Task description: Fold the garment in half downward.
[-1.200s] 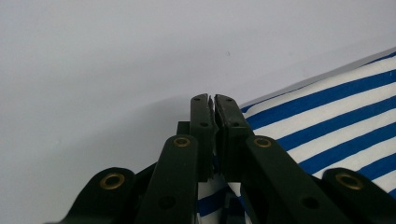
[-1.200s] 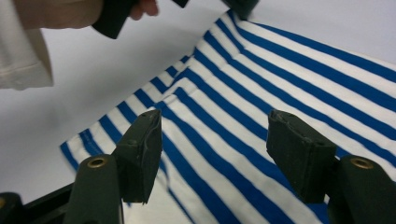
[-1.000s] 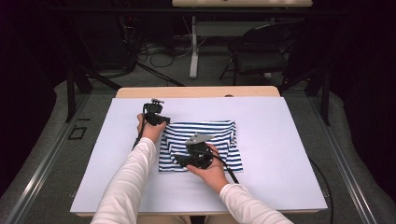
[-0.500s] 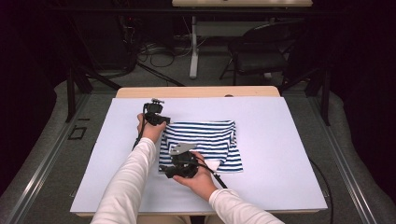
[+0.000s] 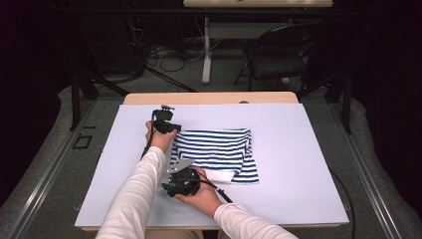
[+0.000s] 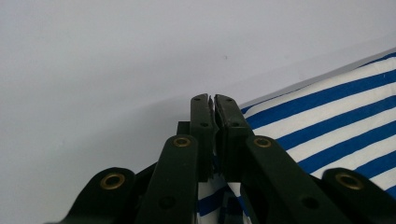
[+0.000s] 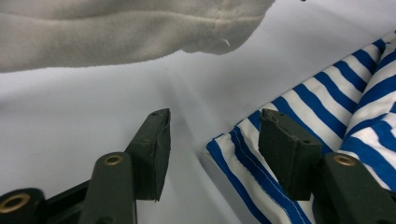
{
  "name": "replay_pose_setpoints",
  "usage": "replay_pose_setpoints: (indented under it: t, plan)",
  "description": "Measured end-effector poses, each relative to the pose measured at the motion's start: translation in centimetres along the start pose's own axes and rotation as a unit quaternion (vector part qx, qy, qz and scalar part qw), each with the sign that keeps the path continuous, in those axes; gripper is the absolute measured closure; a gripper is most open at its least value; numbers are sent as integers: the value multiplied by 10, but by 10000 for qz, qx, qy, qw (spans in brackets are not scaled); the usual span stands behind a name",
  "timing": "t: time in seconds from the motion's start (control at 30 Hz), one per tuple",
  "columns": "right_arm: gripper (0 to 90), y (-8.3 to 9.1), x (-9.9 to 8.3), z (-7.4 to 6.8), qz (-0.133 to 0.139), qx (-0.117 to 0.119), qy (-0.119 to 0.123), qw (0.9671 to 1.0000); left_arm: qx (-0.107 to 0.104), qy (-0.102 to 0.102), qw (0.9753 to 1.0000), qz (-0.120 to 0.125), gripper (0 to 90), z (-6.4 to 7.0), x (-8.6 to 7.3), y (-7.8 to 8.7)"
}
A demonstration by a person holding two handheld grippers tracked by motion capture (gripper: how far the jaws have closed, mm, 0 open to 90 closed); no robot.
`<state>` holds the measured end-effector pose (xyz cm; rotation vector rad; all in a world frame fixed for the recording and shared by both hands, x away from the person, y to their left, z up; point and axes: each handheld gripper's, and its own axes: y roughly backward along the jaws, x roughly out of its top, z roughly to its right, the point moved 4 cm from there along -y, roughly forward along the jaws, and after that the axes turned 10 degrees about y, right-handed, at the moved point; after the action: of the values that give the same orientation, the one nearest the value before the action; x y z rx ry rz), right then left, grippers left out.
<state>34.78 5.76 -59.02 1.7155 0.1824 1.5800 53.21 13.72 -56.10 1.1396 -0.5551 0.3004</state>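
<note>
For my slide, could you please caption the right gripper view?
Open right tool poised at the corner of a folded blue-striped shirt on the white table.

I find no legible text, label, brand, number or sign in any of the three views. The striped shirt [image 5: 215,154] carries a blue and white pattern only; the table cover [image 5: 298,164] is plain.
</note>
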Motion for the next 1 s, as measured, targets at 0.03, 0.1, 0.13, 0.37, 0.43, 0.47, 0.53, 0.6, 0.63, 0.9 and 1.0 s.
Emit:
replay_pose_setpoints:
  t: [0.03, 0.1, 0.13, 0.37, 0.43, 0.47, 0.53, 0.6, 0.63, 0.9, 1.0]
  plan:
    - [445, -1, 0, 0, -17, 9, -8, 10000, 6, -17, 10000, 1, 869, 0, 0, 0]
    - [453, -2, -1, -1, -68, -5, 32, 10000, 3, 8, 10000, 9, 869, 0, 0, 0]
    - [458, -3, -1, -1, -84, -6, 69, 9999, 2, 12, 10000, 8, 869, 0, 0, 0]
    - [487, -6, -1, -3, -148, -42, 93, 9998, -5, 25, 10000, 1, 870, 0, -1, -2]
    - [515, -6, -1, -4, -168, -109, 74, 9998, -15, 46, 10000, -3, 870, -1, 0, -1]
    - [529, -7, -1, -3, -154, -140, 110, 9997, -20, 38, 10000, -25, 870, -1, 0, -1]
    - [555, -7, -1, -3, -148, -196, 94, 9997, -24, 20, 10000, 6, 870, -1, 0, -1]
    - [584, -7, 0, -3, -152, -260, 94, 9995, -24, 17, 10000, 27, 870, -1, 0, -1]
    - [596, -7, 0, -4, -152, -280, 88, 9995, -24, 18, 10000, 25, 870, -1, 0, -1]
    - [729, -7, -1, -2, -176, -420, -55, 9989, -23, 35, 10000, 2, 870, -1, 0, -1]
    - [791, -6, -1, -1, -182, -477, -74, 9987, -22, 53, 10000, 3, 870, -1, -1, -2]
